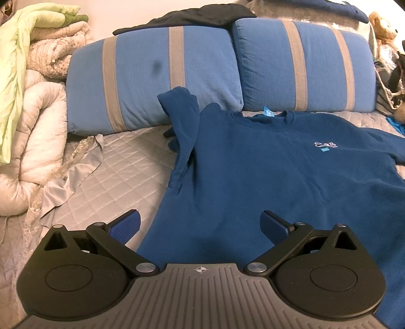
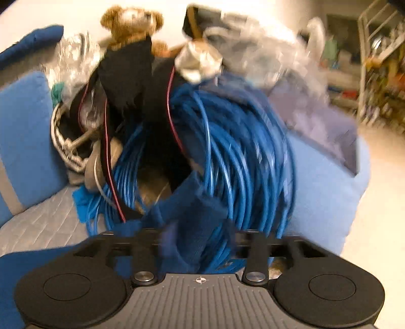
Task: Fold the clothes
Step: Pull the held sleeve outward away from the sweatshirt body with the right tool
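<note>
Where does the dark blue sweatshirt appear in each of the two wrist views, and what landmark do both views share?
Left wrist: the sweatshirt lies flat over centre and right, collar toward the striped cushions.
Right wrist: only a blurred fold of its blue cloth shows at lower centre, in front of the coiled blue cable.
Shared landmark: the teddy bear, top right in the left view, top left-centre in the right view.

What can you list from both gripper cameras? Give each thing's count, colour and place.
sweatshirt: one, dark blue, spread on the bed cover
pillows: two, blue with grey stripes, behind the sweatshirt
bed cover: one, pale grey, quilted
bedding pile: white and green, far left
cable coil: one, blue, in the clutter at the bed's end
teddy bear: one, brown, atop the clutter
left gripper: open, above the sweatshirt's hem
right gripper: blurred, blue sleeve cloth between its fingers
</note>
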Demonstrator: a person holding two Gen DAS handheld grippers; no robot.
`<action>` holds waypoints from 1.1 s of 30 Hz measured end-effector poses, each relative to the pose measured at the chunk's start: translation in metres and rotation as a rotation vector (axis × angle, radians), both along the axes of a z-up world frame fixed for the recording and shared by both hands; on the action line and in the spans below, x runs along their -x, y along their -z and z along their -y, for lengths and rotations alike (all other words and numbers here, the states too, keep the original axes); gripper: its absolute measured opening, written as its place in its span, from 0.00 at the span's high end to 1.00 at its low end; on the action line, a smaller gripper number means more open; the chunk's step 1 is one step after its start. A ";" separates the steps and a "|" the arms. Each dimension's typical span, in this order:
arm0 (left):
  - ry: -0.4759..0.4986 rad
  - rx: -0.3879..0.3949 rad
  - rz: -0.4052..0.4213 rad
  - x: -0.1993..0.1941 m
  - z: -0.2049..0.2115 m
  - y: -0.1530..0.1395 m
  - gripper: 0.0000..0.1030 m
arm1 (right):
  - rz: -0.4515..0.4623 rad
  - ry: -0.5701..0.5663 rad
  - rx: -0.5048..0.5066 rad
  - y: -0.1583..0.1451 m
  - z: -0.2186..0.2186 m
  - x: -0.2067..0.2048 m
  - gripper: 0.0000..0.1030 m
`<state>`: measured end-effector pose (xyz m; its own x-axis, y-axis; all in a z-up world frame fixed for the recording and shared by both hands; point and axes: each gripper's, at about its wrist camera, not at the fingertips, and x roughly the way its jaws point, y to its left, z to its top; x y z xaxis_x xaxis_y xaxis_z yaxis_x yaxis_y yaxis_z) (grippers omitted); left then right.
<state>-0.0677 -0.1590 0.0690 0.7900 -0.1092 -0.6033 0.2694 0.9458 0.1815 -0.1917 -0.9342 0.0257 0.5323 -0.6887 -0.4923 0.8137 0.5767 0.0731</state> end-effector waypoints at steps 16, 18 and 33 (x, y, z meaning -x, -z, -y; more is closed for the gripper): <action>-0.008 -0.018 -0.002 -0.001 0.002 0.000 0.00 | -0.185 -0.824 0.020 0.036 -0.128 -0.211 0.34; -0.008 -0.021 -0.003 -0.001 0.002 0.001 0.00 | -0.218 -0.846 0.014 0.045 -0.132 -0.236 0.38; -0.004 -0.003 -0.004 -0.002 -0.001 0.001 0.00 | -0.161 -0.704 0.086 0.029 -0.138 -0.221 0.96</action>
